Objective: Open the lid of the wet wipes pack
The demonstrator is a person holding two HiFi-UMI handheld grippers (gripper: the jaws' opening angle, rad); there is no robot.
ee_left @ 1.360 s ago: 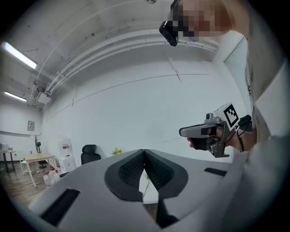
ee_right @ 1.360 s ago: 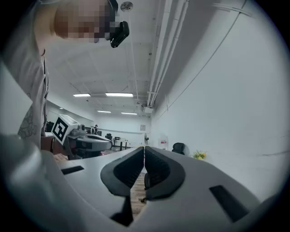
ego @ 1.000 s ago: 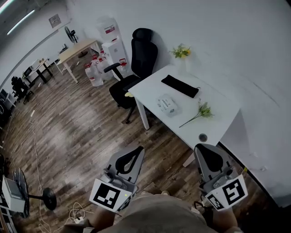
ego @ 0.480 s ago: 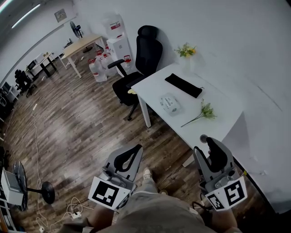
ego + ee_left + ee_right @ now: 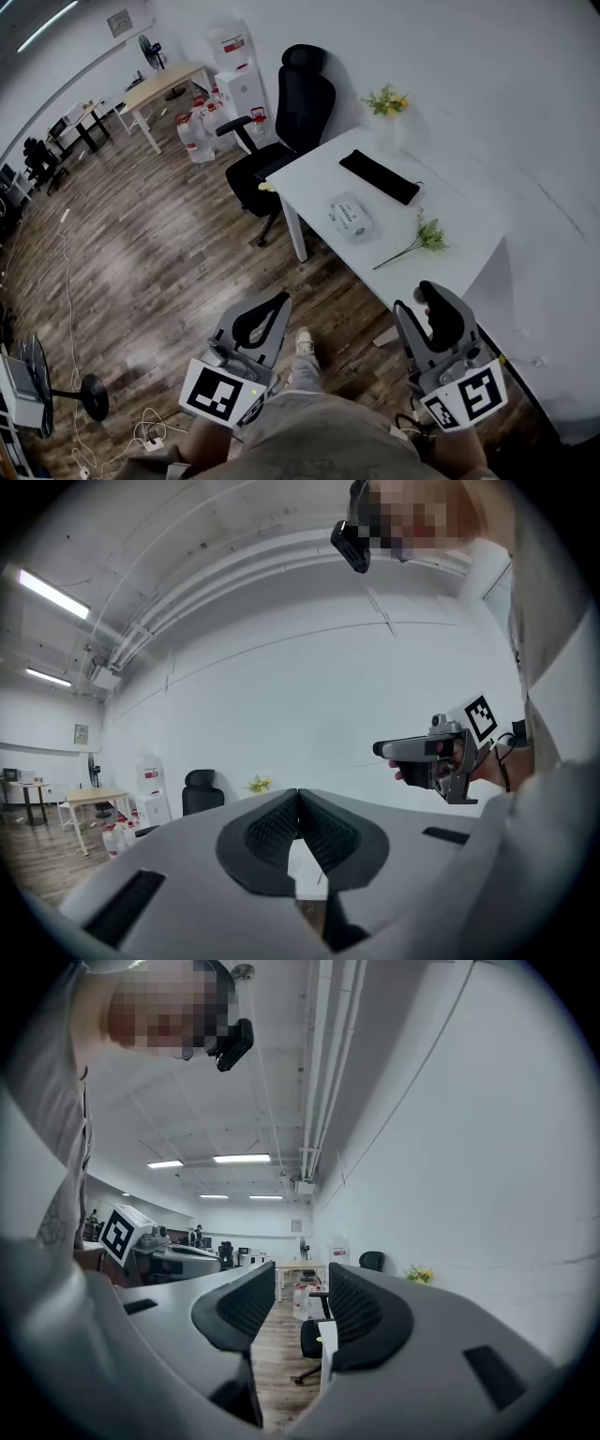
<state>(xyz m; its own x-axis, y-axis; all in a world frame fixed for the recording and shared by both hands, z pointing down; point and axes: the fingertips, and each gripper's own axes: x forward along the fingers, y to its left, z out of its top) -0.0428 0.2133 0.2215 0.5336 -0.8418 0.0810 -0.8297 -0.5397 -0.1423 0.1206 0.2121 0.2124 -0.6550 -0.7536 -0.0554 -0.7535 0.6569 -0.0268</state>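
Standing on the wooden floor [image 5: 159,253], well apart from the white surface [image 5: 319,187] in the upper right of the head view, the person has not begun the task proper; I judge this as the approach only. A black chair [image 5: 295,103] sits at the surface's far left corner.

Both tools hang low in the frame, nowhere near the goods. The left tool [image 5: 275,300], at lower centre-left, has its jaws pressed together at the tips with nothing between them. The right tool [image 5: 431,292], at lower right, has its jaws opening, a clear gap between them and nothing in it.

The wet wipes pack [image 5: 349,217] lies flat near the middle of the surface, between a black pouch [image 5: 380,176] above it and a flower stem [image 5: 412,242] to its right, touching neither. Its lid appears flat and untouched, though it is too small to be sure. Everything is left: reaching the surface, steadying the pack, lifting the lid.
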